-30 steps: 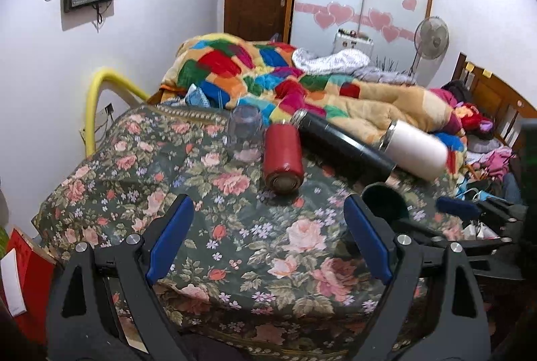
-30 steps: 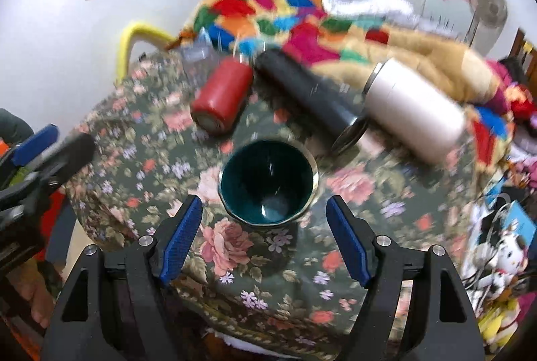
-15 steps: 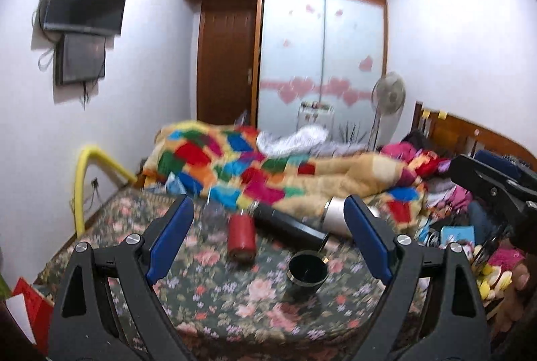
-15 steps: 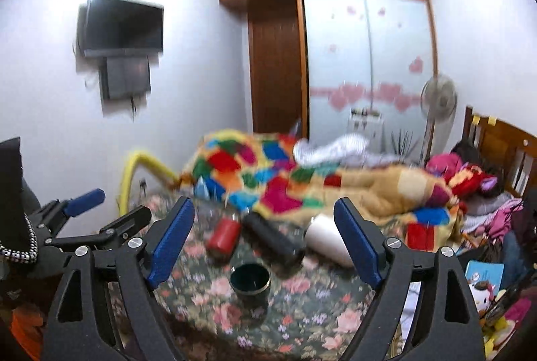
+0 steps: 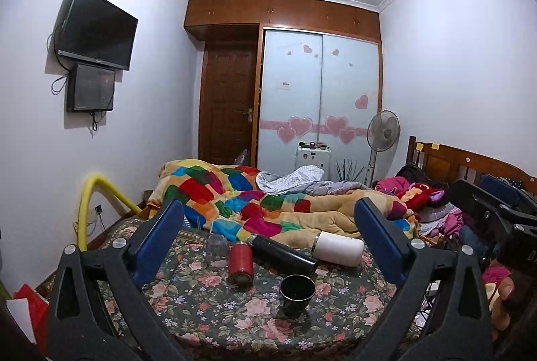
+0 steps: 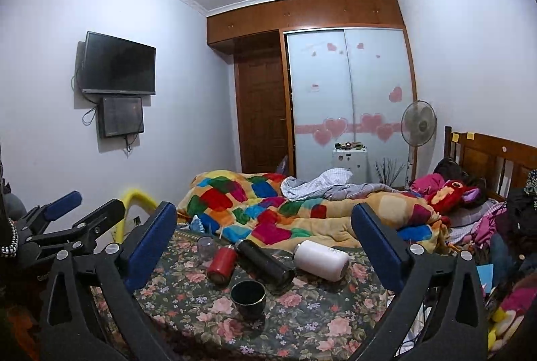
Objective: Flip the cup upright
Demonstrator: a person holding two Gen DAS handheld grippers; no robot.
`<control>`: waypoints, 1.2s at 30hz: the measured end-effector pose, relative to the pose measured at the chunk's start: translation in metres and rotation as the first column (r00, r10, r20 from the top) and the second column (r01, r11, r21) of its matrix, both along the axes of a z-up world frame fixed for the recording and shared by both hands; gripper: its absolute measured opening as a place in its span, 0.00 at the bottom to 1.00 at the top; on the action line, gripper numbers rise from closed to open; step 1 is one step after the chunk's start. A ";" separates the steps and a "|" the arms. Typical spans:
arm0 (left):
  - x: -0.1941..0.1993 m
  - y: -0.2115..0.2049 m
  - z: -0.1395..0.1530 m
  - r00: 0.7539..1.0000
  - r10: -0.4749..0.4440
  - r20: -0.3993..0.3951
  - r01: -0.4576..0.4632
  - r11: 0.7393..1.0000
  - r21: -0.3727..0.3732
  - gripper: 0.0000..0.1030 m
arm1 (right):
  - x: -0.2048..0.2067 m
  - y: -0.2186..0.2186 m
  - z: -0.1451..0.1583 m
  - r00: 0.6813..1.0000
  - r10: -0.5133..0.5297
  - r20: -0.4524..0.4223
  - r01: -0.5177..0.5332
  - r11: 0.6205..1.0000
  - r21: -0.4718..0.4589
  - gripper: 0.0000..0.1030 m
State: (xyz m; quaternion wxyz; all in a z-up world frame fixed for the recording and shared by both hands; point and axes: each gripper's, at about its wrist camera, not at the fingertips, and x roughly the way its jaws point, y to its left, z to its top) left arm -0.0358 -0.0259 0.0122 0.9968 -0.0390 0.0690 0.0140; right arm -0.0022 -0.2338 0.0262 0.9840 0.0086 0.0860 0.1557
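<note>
Floral tablecloth (image 5: 208,300) carries a dark cup (image 5: 296,290) standing upright
Left gripper (image 5: 268,247) and right gripper (image 6: 263,245) hover apart from it; both spread wide, empty.

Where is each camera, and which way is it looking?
Left wrist: on the left gripper, looking along its open fingers at the cup on the floral cloth; the right gripper shows at the right edge.
Right wrist: on the right gripper, facing the same cup; the left gripper shows at left.
Both share the cup, red bottle, bed and wardrobe.
</note>
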 end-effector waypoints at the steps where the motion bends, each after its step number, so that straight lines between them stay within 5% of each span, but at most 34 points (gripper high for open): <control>1: 0.000 0.000 0.000 1.000 0.004 -0.001 -0.004 1.000 0.000 0.99 | -0.002 0.000 -0.001 1.000 0.000 -0.002 0.000 1.000 -0.004 1.00; 36: 0.007 -0.002 -0.010 0.999 0.012 -0.037 -0.011 1.000 0.016 1.00 | -0.008 -0.007 -0.006 0.998 0.014 -0.054 -0.015 0.999 -0.028 1.00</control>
